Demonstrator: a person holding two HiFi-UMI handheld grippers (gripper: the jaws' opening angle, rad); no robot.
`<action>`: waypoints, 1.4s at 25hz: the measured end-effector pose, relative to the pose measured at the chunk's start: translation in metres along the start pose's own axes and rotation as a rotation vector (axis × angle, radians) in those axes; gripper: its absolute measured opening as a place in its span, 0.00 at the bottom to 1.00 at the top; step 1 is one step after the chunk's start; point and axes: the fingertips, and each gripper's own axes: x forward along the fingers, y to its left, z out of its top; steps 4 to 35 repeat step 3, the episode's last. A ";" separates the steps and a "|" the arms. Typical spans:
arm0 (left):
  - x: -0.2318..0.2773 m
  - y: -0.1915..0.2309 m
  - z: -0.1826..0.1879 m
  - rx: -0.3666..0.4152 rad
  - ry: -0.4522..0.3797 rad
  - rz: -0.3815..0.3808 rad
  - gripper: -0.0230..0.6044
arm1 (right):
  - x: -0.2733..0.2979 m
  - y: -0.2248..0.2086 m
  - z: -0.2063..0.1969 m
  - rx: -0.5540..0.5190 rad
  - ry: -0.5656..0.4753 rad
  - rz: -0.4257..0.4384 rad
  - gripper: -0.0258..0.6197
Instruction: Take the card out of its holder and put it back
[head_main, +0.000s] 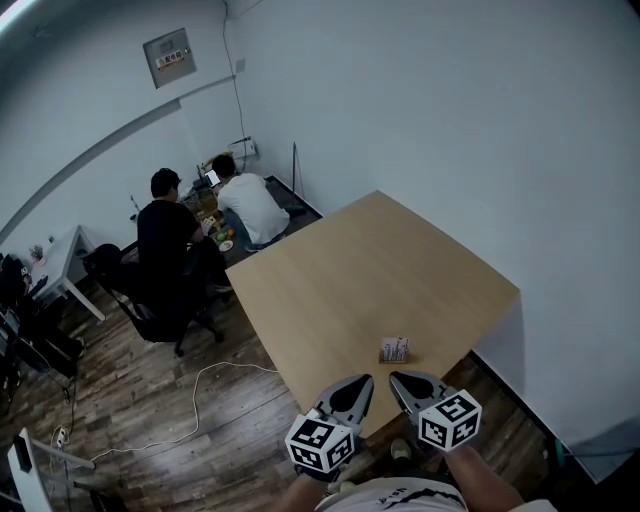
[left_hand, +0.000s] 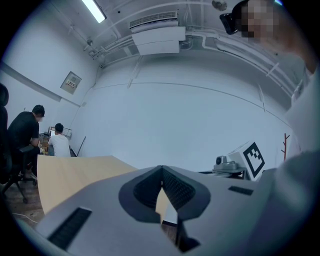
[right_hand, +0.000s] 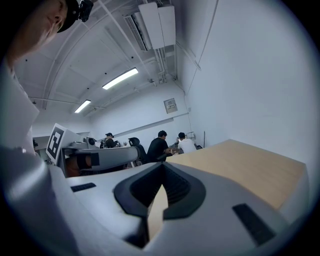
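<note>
Jaws together on left gripper (head_main: 360, 384) and right gripper (head_main: 400, 381), both near level, empty.

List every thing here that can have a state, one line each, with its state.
Left claw: shut, nothing in it.
Right claw: shut, nothing in it.
Card holder: upright on the table near its edge, apart from both claws.
Card: appears to stand in the holder; too small to be sure.
</note>
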 end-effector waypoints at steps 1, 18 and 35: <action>0.000 0.001 -0.001 -0.001 0.000 0.002 0.06 | 0.001 0.001 -0.002 0.001 0.002 0.004 0.06; -0.002 0.002 -0.004 -0.005 -0.002 0.007 0.06 | 0.004 0.003 -0.006 0.004 0.009 0.016 0.06; -0.002 0.002 -0.004 -0.005 -0.002 0.007 0.06 | 0.004 0.003 -0.006 0.004 0.009 0.016 0.06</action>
